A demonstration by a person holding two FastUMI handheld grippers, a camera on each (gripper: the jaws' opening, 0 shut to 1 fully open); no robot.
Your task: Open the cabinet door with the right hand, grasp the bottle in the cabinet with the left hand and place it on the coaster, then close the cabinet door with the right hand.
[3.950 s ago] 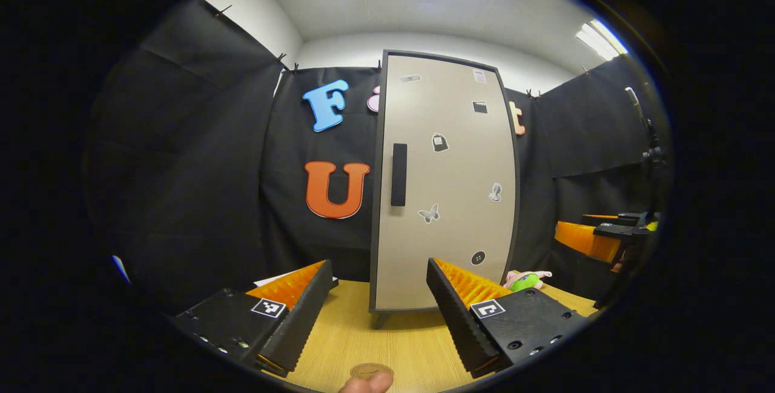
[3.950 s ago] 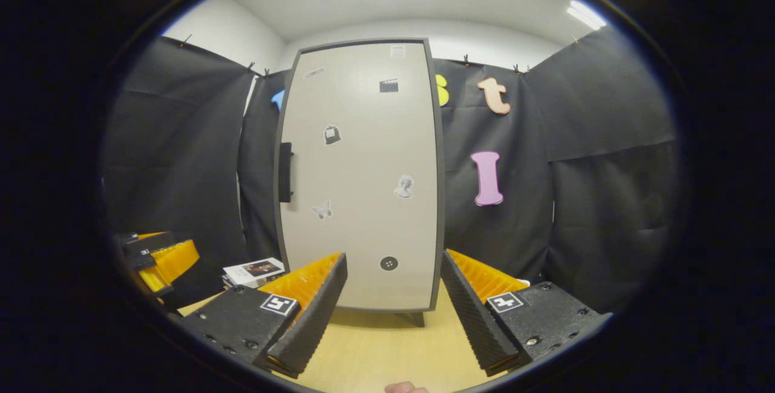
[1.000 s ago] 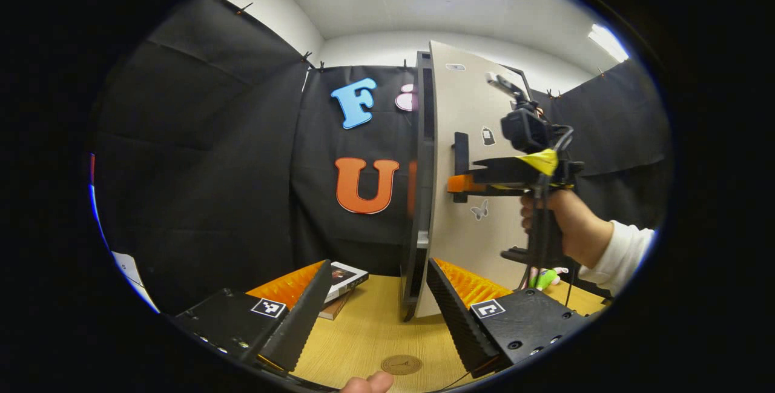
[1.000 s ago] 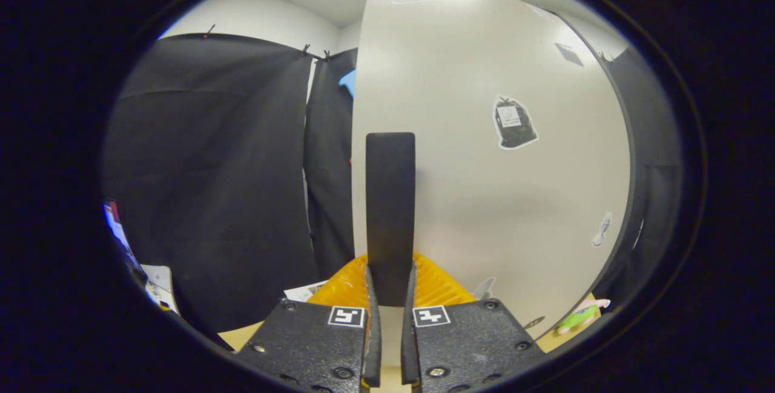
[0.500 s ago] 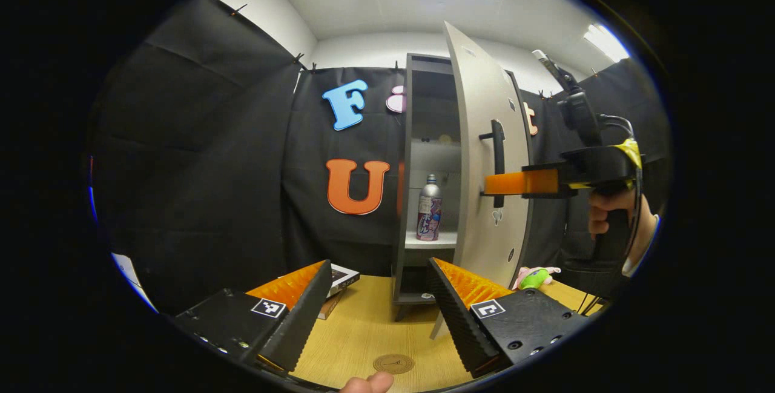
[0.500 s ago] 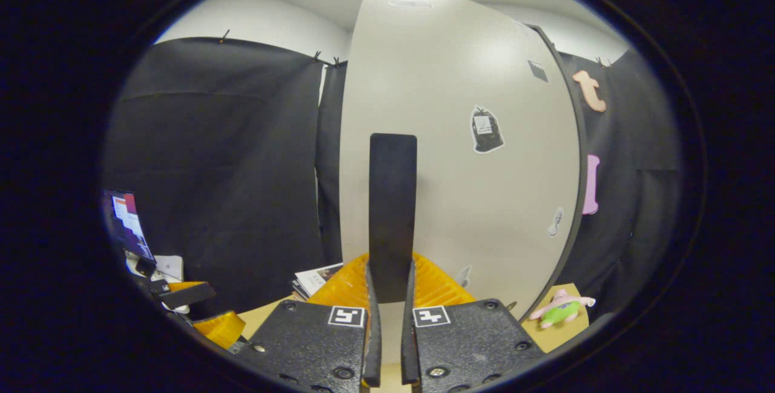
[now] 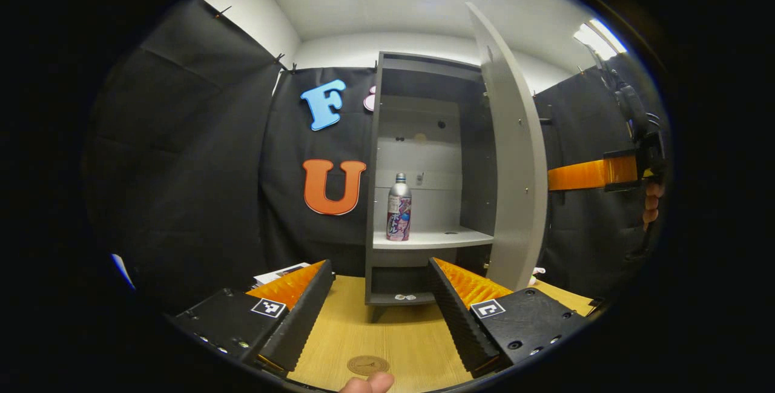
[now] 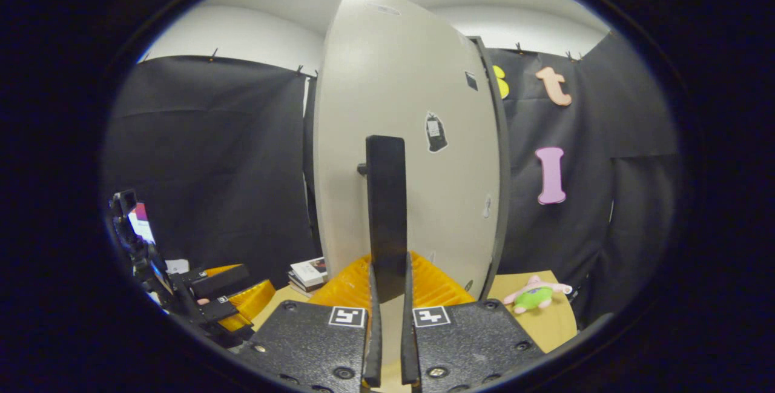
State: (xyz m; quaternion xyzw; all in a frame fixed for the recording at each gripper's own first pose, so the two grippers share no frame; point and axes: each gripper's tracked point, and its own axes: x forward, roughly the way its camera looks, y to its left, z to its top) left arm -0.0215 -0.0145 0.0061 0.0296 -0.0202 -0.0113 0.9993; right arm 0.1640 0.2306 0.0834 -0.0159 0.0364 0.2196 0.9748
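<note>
On the bench (image 7: 393, 335) stands the cabinet (image 7: 424, 78), its door (image 7: 511, 157) swung wide by the right claw (image 8: 387, 284), clenched on the door's handle (image 8: 386, 199). Inside, the bottle (image 7: 399, 207) stands upright on a shelf, well apart from the released left claw (image 7: 378, 296) and the coaster (image 7: 367, 364) below it; letting the door drift back could block the reach or topple the bottle
</note>
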